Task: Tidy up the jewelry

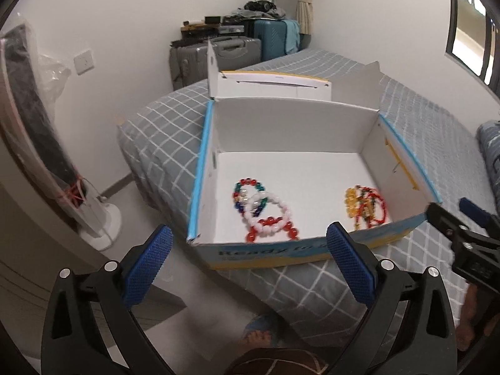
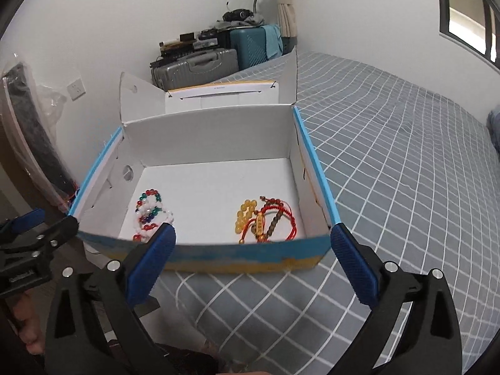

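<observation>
With both tools held short of the near wall of the box (image 1: 281,253), neither carries anything. Left hand-held gripper (image 1: 247,261): blue pads spread wide, nothing between them, no contact with the cardboard visible. Right hand-held gripper (image 2: 250,257): likewise spread wide and empty; its right pad (image 2: 353,268) overlaps the box's near right corner in the right wrist view, though contact cannot be judged from this angle. Box is open-topped, white inside, blue-edged, lid flaps standing up at the far side, resting on the grey checked bed (image 2: 390,162) near its corner. Two clusters lie on the box floor, well apart. Left cluster: a bead bracelet pile (image 1: 261,211) of white, red, green and blue beads, overlapping loops, close to the near wall. Right cluster: a red cord bracelet tangle (image 2: 265,218) with yellow beads and brownish beads, touching one another, also near the front wall. From the left wrist view the right tool's black frame (image 1: 465,237) shows beside the box's near right corner.
</observation>
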The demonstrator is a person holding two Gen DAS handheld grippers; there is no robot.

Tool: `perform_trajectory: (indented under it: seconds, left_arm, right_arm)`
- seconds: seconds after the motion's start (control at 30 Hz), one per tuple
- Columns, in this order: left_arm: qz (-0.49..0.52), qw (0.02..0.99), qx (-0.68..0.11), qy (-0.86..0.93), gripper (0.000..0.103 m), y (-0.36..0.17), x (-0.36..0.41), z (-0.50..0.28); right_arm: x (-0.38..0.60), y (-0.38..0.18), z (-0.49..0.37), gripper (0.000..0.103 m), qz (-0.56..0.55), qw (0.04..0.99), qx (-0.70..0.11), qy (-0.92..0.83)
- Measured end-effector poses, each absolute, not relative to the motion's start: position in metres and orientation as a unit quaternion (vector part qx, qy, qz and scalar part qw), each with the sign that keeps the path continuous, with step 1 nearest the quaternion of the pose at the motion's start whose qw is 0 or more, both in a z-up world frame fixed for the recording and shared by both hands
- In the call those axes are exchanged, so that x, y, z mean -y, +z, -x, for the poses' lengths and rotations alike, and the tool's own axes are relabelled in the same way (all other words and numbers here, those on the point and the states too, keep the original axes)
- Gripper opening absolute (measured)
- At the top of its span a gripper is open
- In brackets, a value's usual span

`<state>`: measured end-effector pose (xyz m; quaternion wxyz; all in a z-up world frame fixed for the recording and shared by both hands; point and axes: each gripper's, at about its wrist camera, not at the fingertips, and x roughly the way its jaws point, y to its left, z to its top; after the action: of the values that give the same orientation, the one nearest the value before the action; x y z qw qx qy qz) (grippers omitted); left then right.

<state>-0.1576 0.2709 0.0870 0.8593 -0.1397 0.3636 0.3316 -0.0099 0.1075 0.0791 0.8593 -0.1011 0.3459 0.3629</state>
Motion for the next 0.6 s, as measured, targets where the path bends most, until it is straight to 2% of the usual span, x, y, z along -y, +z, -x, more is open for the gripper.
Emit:
perform_trajectory:
  seconds: [0.6]
  left_arm:
    - [0.117,0.87,-0.359,0.317,0.097,0.069,-0.241,0.176]
  right_arm:
    - [-0.092,0.058,0.03,0.095,0.121,0.873,-0.329,0.339]
